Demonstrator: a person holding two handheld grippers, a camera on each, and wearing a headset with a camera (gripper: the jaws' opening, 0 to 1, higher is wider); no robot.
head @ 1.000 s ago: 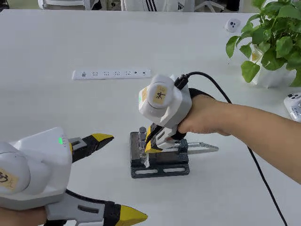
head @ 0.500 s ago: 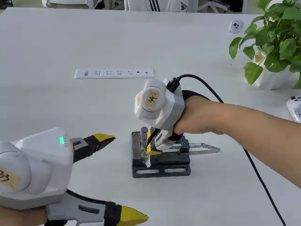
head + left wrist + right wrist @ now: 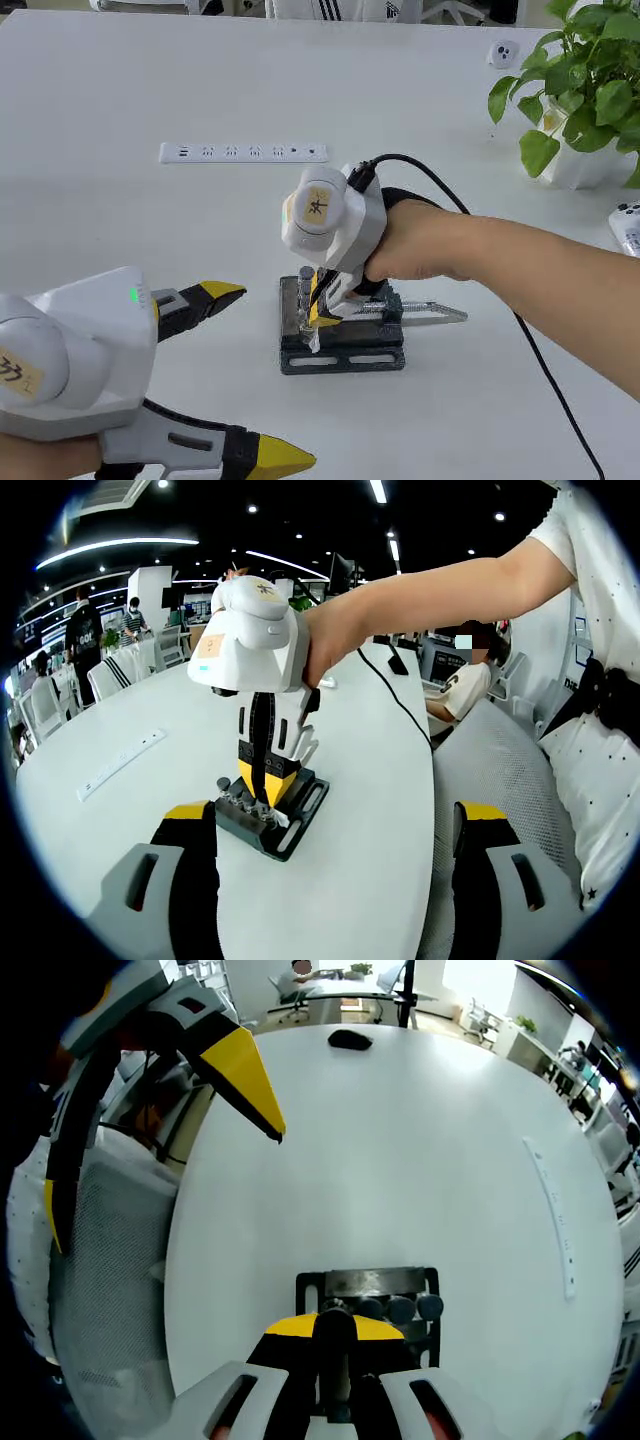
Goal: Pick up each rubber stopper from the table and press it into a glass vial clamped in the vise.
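Dark rubber stopper (image 3: 335,1322) pinched between the yellow tips of the right claw (image 3: 313,318), jaws drawn close together on it. Held at the near end of a row of glass vials (image 3: 303,292), directly over the row, with the claw pointing steeply down from a person's hand (image 3: 425,245).

Vials clamped upright, side by side, in the black vise (image 3: 342,355). In the right gripper view, three seated stoppers (image 3: 400,1308) with grey-blue round tops, lined up just beside the held one.

Vise flat on the white tabletop (image 3: 120,230), its silver handle (image 3: 432,315) sticking out to the right in the head view.

Left claw (image 3: 250,375) low at the near left, well apart from the vise, jaws spread wide open, yellow tips aimed toward the vise. In the left gripper view, vise and right claw framed between those two tips.

Black cable (image 3: 455,200) running from the back of the right gripper across the tabletop. Farther off, a white power strip (image 3: 243,153) lying flat beyond the vise. At the far right, a leafy potted plant (image 3: 580,80) in a white pot.
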